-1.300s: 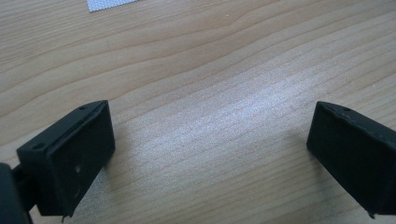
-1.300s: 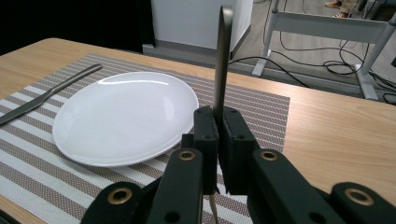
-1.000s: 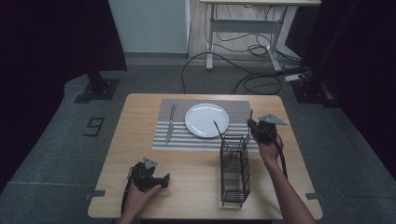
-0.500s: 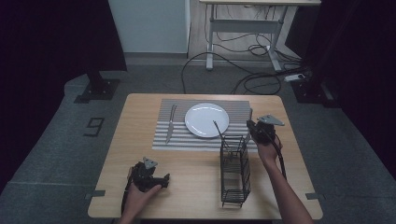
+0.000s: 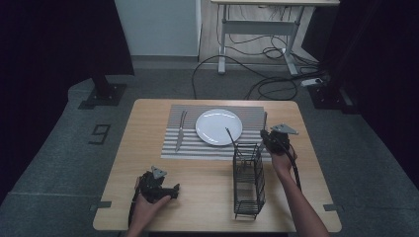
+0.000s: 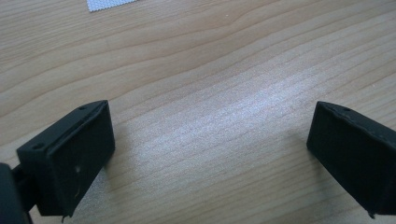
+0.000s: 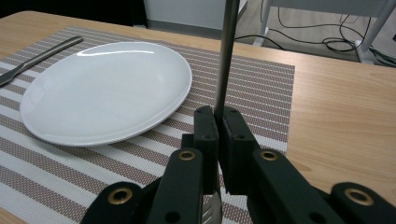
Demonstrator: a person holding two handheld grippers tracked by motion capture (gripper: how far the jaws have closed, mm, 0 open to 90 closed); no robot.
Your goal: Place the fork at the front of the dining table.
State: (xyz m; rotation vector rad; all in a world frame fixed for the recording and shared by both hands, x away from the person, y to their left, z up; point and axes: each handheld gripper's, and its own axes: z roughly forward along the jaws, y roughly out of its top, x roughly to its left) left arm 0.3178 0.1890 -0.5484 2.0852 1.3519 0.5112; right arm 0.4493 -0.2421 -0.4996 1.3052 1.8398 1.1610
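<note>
My right gripper [image 5: 269,134] [image 7: 218,122] is shut on the thin handle of a metal utensil [image 7: 226,51], which stands upright over the right edge of the striped placemat [image 5: 252,116]. Just to its left lies a white plate [image 5: 219,126] [image 7: 105,88]. A black wire cutlery rack [image 5: 248,180] stands in front of the plate, with another utensil [image 5: 230,137] leaning out of its top. My left gripper [image 5: 172,190] [image 6: 210,140] rests at the table's front left, open, with bare wood between its jaws.
A knife [image 5: 180,131] [image 7: 39,56] lies on the placemat left of the plate. The wooden table [image 5: 148,148] has bare room at its front left and right side. Cables and a desk frame [image 5: 257,29] are on the floor beyond.
</note>
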